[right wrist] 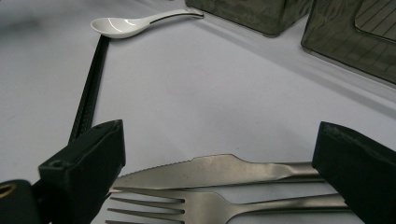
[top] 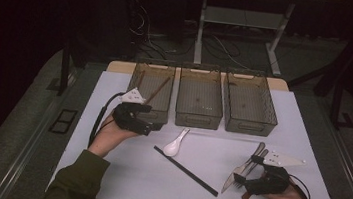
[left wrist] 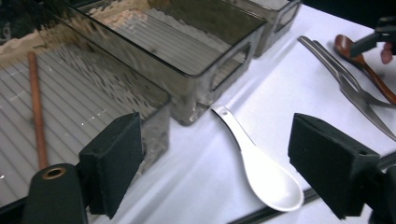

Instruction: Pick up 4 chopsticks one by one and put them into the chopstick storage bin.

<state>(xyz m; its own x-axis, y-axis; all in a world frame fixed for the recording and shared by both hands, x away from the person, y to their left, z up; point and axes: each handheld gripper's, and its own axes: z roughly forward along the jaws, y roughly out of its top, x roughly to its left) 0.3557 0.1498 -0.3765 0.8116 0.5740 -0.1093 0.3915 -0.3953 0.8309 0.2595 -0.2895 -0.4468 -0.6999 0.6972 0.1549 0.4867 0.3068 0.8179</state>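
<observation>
Sorting cutlery: left tongs (left wrist: 212, 163) spread empty near the white spoon (left wrist: 261, 168), right tongs (right wrist: 219, 186) spread astride knife (right wrist: 210, 170) and fork (right wrist: 196, 205); next, close on one piece

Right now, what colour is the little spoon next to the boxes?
White and shiny. The spoon shows best in the left gripper view.

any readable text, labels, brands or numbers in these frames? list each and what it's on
None: no word, number, brand or sign can be read.
The three smoky bins: no labels.
White ceramic spoon: plain.
Steel knife and fork: no stamp legible.
Black chopstick and white table: unmarked.
Grey plate on the right gripper: no print visible.
</observation>
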